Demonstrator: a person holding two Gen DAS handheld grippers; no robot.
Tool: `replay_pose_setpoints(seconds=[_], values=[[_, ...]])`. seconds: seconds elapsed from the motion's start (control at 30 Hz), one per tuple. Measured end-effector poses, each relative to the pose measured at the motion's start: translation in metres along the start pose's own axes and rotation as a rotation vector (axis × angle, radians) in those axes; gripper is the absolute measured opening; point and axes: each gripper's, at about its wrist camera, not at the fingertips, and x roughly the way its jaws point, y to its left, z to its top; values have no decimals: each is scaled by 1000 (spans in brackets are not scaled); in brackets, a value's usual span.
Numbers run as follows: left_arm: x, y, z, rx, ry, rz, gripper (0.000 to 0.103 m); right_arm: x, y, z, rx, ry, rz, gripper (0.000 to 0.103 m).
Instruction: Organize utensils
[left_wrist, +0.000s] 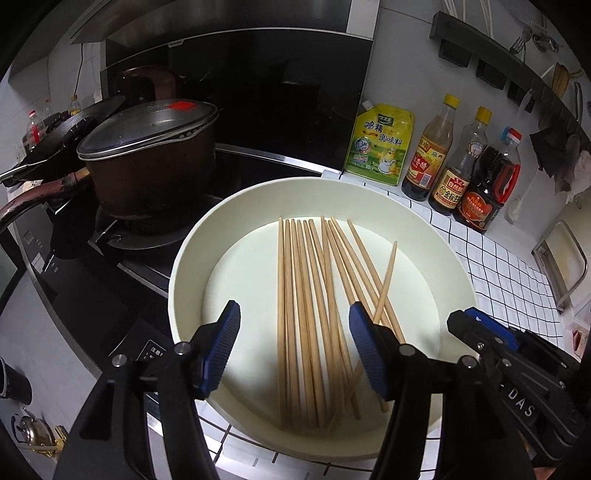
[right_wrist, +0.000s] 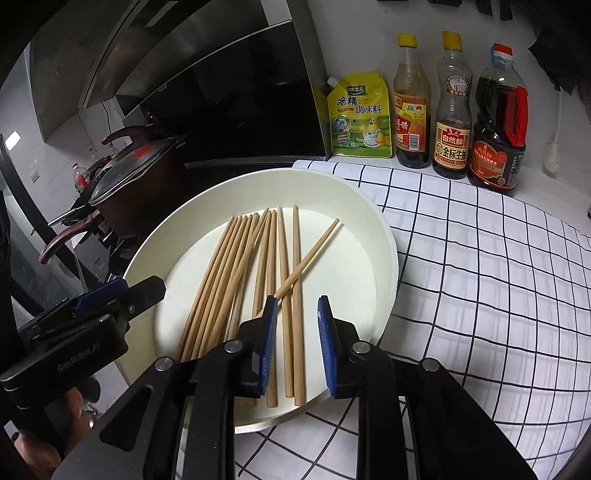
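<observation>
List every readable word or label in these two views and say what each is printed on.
"鸡精调味料": yellow seasoning pouch.
"金标生": label of the middle soy sauce bottle, cut off at its edge.
"GenRobot.AI": body of the left gripper.
"DAS": body of the right gripper.
Other bottle labels, stove warning sticker: too small or blurred.

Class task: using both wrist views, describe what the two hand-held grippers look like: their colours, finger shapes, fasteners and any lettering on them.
Each hand-held gripper, left and right, is black plastic with two blade-like fingers faced with ribbed blue pads and round silver pivot screws. The right one's body carries pale letters "DAS" in the left wrist view; the left one's body reads "GenRobot.AI" in the right wrist view. No cables or sleeves show.
</observation>
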Motion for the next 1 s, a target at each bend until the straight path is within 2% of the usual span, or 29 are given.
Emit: replay_pose_setpoints(seconds=[0.27,0.47,0.7,1.0], values=[[-12,-1,0,6,-21,4,61,-14,4,-4,-1,-20,-9,28],[-18,-7,0,16,-32,0,63,-19,2,-10,13,-17,-8,28],[-22,-13,-3,28,-33,-10,64,-25,0,-13,20,-26,-11,37],[-25,-16,-6,26,-34,-4,73,-29,0,-17,12,-27,-18,46]])
